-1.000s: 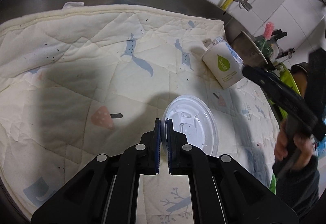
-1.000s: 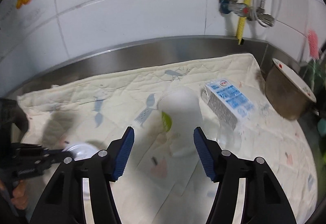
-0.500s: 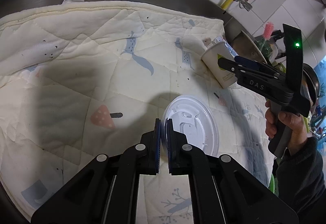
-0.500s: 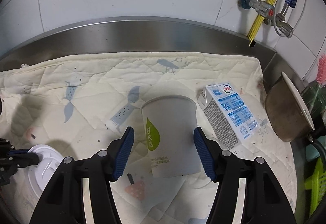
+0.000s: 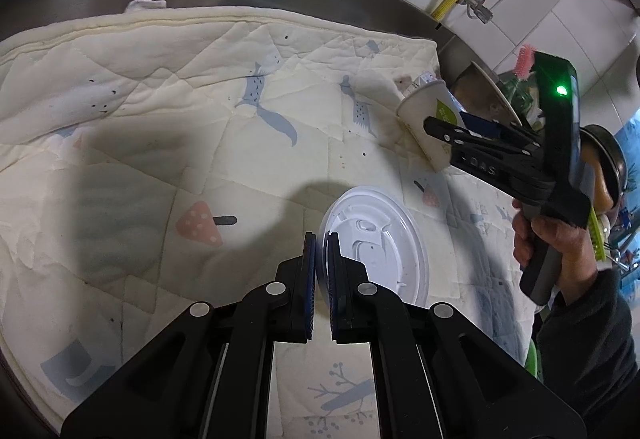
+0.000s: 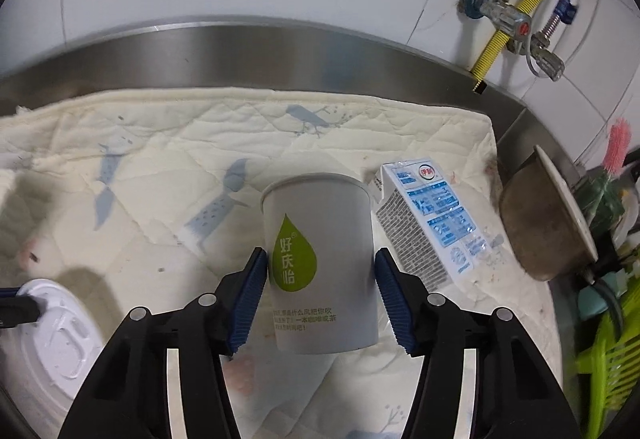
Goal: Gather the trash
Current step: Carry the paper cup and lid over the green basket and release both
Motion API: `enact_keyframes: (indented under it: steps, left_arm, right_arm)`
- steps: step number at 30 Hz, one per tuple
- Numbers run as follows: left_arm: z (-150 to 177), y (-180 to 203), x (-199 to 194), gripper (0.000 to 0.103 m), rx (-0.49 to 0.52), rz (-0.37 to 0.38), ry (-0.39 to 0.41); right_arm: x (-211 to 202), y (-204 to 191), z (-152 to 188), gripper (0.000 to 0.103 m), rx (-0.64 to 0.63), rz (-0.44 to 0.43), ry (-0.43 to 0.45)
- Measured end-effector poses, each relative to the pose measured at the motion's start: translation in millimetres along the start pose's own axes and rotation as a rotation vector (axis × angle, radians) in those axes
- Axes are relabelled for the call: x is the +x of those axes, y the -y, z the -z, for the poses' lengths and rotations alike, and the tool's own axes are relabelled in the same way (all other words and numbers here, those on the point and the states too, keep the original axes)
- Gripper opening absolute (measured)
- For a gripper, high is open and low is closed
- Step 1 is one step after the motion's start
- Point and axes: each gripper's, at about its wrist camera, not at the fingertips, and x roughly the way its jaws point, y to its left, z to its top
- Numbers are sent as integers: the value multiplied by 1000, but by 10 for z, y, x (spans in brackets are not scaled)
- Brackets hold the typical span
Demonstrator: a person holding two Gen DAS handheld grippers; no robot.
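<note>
A white paper cup [image 6: 320, 207] with a green drop logo stands between the blue pads of my right gripper [image 6: 320, 257]. Its jaws are closing and both pads touch the cup's sides. In the left wrist view the same cup [image 5: 420, 111] leans at the right with the right gripper [image 5: 452, 125] around it, held by a person's hand [image 5: 560, 239]. My left gripper [image 5: 321, 239] is shut on the rim of a white plastic lid [image 5: 380, 247], which rests on the quilt. The lid [image 6: 52, 339] also shows at the lower left of the right wrist view.
A blue and white milk carton [image 6: 428, 223] lies just right of the cup. A cream quilted cloth [image 6: 160, 143] covers the counter below a steel backsplash [image 6: 280, 51]. A metal bowl [image 6: 548, 223] and a green basket [image 6: 612, 351] stand at the right, with pipes [image 6: 496, 39] on the tiled wall.
The right gripper has come down and forward until the cup stands between its fingers, and the pads have narrowed onto its sides. The left gripper has stayed still on the lid.
</note>
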Motion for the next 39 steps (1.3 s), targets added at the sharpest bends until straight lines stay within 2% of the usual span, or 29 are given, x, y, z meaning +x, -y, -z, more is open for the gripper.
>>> enact_keyframes:
  steps: [7, 11, 16, 21, 26, 32, 36, 39]
  left_arm:
    - [87, 87, -218, 4, 2, 29, 14]
    - [196, 245, -328, 4, 32, 46, 11]
    - [385, 536, -454, 4, 87, 73, 4]
    - [599, 964, -516, 4, 166, 122, -20]
    - [895, 1533, -527, 4, 255, 209, -59]
    - [1316, 2268, -395, 4, 373, 298, -131]
    - [1634, 2700, -238, 4, 442, 343, -196]
    - [1854, 2962, -76, 4, 484, 350, -243]
  right_arm:
    - [-732, -37, 229, 54, 113, -131, 121]
    - [-1248, -72, 500, 54, 154, -147, 173]
    - [-1911, 30, 1063, 54, 255, -127, 228]
    - [-2483, 252, 1878, 54, 388, -70, 242]
    - [-2857, 497, 2759, 54, 486, 69, 194]
    - [-3052, 855, 3923, 54, 652, 208, 52]
    - [-3083, 1012, 4481, 55, 745, 244, -16]
    - [-3057, 1085, 4836, 55, 801, 257, -51]
